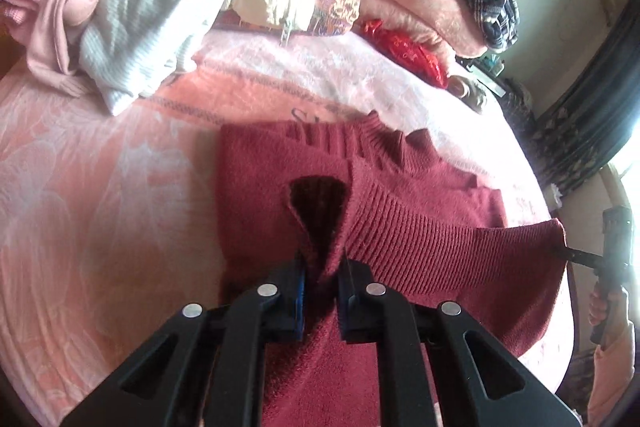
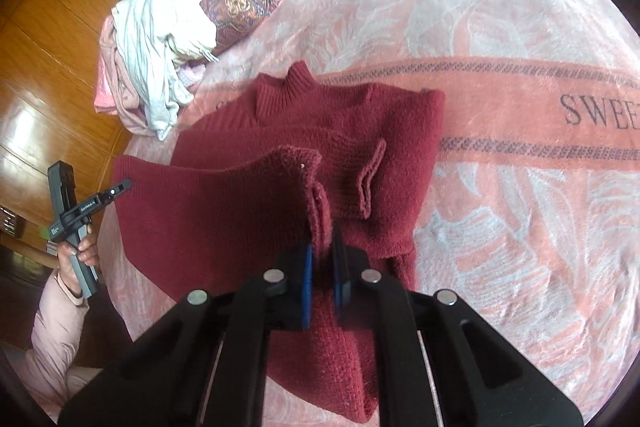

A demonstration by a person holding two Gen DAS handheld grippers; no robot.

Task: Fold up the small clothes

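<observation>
Both the left gripper [image 1: 322, 267] and right gripper [image 2: 320, 247] pinch the fuzzy, ribbed maroon sweater [image 2: 340, 131] over the plush pink blanket [image 2: 500, 27], its hem hidden

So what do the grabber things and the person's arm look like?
The left gripper and right gripper match: chunky black plastic fingers with triangle cut-outs, round silver bolt heads and blue pads on the inside faces. Seen from the side, one has a dark grey handle with small white lettering too small to read. The person's bare hand comes out of a puffy pale pink sleeve.
</observation>
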